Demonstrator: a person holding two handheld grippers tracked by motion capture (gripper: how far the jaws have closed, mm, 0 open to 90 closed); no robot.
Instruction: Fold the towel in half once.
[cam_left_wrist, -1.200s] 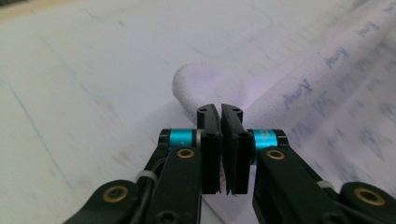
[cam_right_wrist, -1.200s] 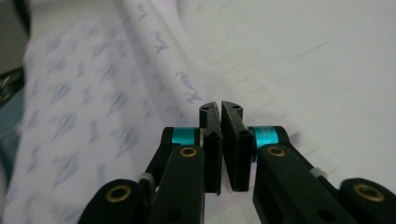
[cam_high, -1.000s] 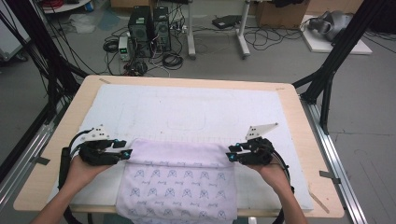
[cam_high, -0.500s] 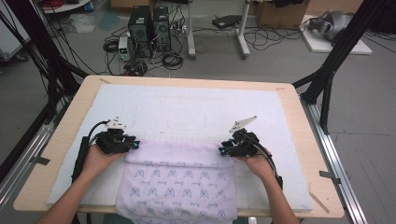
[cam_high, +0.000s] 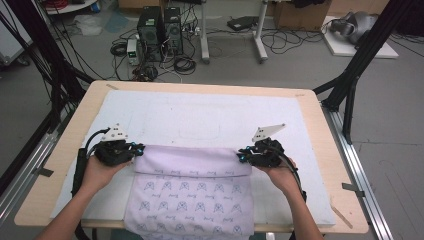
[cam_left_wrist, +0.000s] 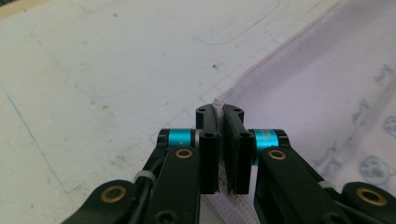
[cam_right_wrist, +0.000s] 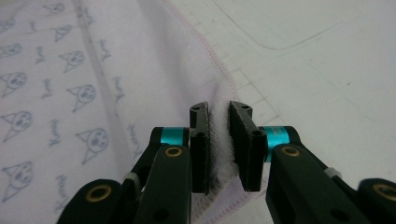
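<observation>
Both tongs, left (cam_high: 134, 150) and right (cam_high: 243, 155), just clamped onto corners of folded lilac cat-print towel (cam_high: 192, 200) on desk (cam_high: 60, 165); grasp secured, ready for next fold.

The pale lilac terry towel (cam_right_wrist: 70, 93) carries a repeated blue print of cat faces, each with a short cursive word at its 6 o'clock; the word is too blurred to read.

The pale purple cloth with little cat faces (cam_high: 192, 197) hangs over the table's near edge, cut off at the bottom of the high view.
</observation>
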